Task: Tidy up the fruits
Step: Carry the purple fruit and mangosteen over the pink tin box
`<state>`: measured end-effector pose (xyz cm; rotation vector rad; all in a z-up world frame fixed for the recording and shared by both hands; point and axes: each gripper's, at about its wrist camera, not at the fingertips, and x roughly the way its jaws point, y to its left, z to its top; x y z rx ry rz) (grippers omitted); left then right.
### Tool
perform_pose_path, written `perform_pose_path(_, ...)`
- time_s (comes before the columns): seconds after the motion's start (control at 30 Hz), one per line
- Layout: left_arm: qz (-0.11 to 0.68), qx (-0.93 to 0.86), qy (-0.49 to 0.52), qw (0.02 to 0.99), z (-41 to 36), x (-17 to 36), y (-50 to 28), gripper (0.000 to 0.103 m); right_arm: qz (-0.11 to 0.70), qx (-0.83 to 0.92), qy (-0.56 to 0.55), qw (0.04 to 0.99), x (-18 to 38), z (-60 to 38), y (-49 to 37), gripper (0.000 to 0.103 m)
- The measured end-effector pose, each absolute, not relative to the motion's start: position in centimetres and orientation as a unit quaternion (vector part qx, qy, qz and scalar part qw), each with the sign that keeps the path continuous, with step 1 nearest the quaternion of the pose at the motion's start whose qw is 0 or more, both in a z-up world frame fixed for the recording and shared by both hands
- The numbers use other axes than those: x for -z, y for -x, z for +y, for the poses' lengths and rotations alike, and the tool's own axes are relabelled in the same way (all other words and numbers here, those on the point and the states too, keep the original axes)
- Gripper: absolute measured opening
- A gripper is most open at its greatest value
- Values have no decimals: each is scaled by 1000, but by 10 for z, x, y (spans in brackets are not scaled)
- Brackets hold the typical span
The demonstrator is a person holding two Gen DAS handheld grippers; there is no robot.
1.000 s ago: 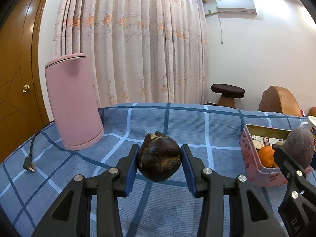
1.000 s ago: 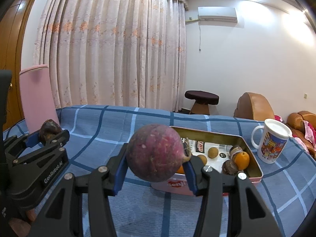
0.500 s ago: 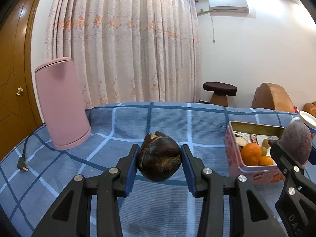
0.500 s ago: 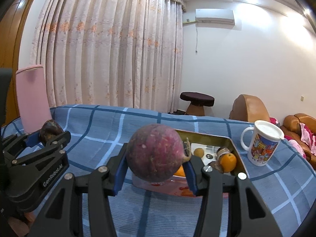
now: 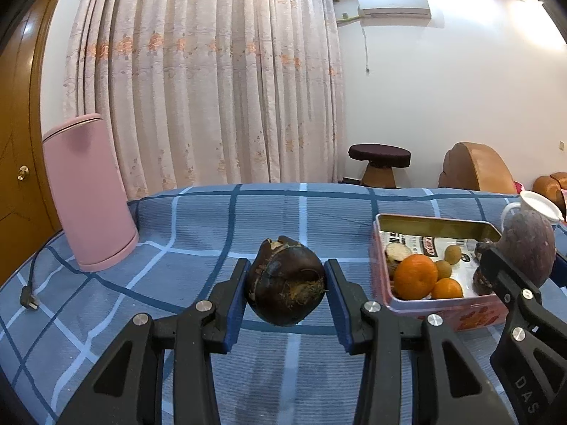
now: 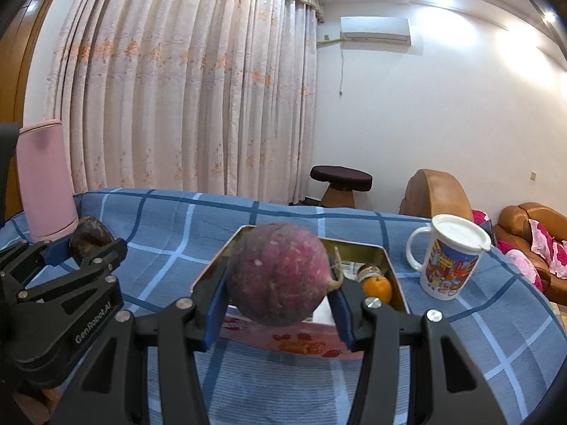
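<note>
Both grippers carry fruit toward the tin (image 5: 436, 225): left gripper (image 5: 286, 292) jaws clamp a dark fruit (image 5: 286, 279), right gripper (image 6: 280, 306) jaws a purple one (image 6: 280, 278) (held clear of the worktop (image 5: 212, 219)).

1. I see one supporting surface, a table covered with a blue checked cloth (image 5: 198, 233) of dark and pale lines, filling the lower half of both views.
2. At its far left stands a pink cylindrical appliance (image 5: 88, 194), upright on the cloth.
3. A dark power cord with its plug (image 5: 30, 299) lies on the cloth near the left edge, just in front of that appliance.
4. To the right sits an open pink tin box (image 5: 432, 226), resting flat, with oranges and small brown fruits inside.
5. Right of the tin, apart from it, a white lidded mug (image 6: 448, 262) with a colourful print stands upright.
</note>
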<state>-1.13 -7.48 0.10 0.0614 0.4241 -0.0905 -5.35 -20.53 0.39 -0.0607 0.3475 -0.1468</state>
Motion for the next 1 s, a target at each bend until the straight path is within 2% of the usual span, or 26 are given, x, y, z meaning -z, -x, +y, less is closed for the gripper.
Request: perform_pose_path(1.0,215,129,-19,968,-155,-5,1,44,171,159,-22,972,-11,-287,50,53)
